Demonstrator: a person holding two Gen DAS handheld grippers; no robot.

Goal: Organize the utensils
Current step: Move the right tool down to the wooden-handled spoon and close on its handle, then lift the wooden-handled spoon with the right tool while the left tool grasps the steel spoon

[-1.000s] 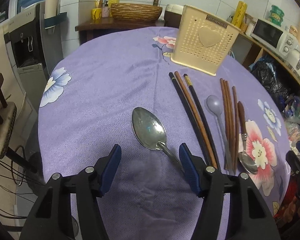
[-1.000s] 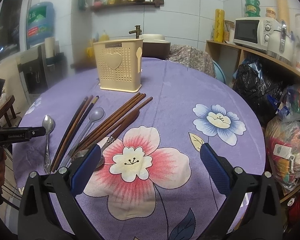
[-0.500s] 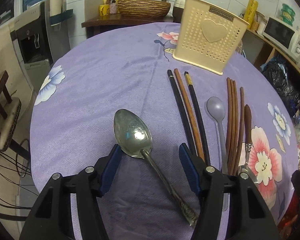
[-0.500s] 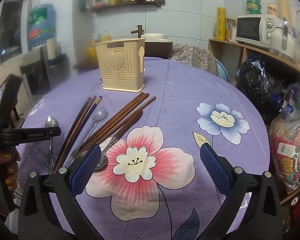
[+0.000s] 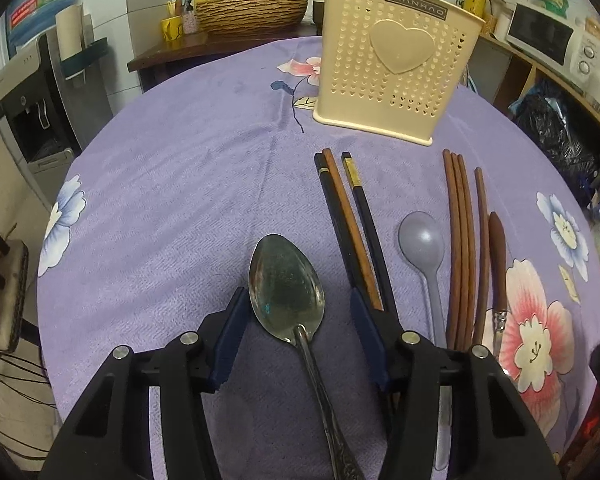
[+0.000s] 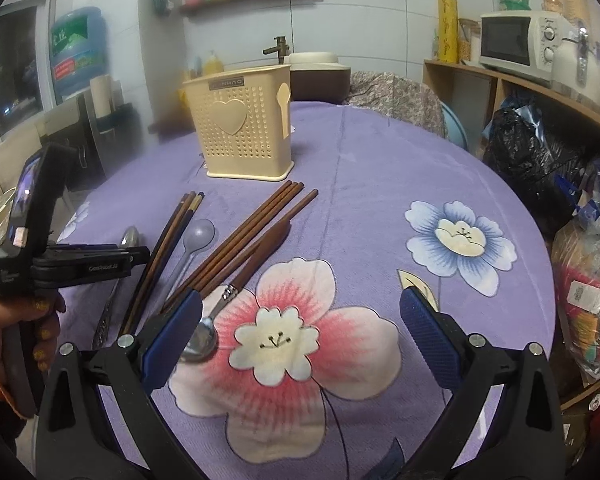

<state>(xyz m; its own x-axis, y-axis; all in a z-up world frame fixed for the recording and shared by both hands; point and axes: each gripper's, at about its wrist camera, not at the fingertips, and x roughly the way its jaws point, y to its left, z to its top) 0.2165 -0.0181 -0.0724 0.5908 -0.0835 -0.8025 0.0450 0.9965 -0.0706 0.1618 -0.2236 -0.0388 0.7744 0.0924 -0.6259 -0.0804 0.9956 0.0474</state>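
Left gripper (image 5: pixel 298 338): we have just been narrowing its jaws astride the steel spoon (image 5: pixel 286 286)'s neck, pads not yet touching.
Right gripper (image 6: pixel 300 334): we hold it wide open and empty, waiting over the tablecloth (image 6: pixel 372 168).
Spoons: three, counting the grey plastic spoon (image 5: pixel 422 240) and the wooden-handled spoon (image 5: pixel 498 264).
Chopsticks: seven, laid parallel, ends toward the far holder (image 5: pixel 396 68).

The right hand-held gripper (image 6: pixel 300 332) hangs wide open over a flowered tablecloth (image 6: pixel 380 168), chopsticks (image 6: pixel 244 236) alongside.
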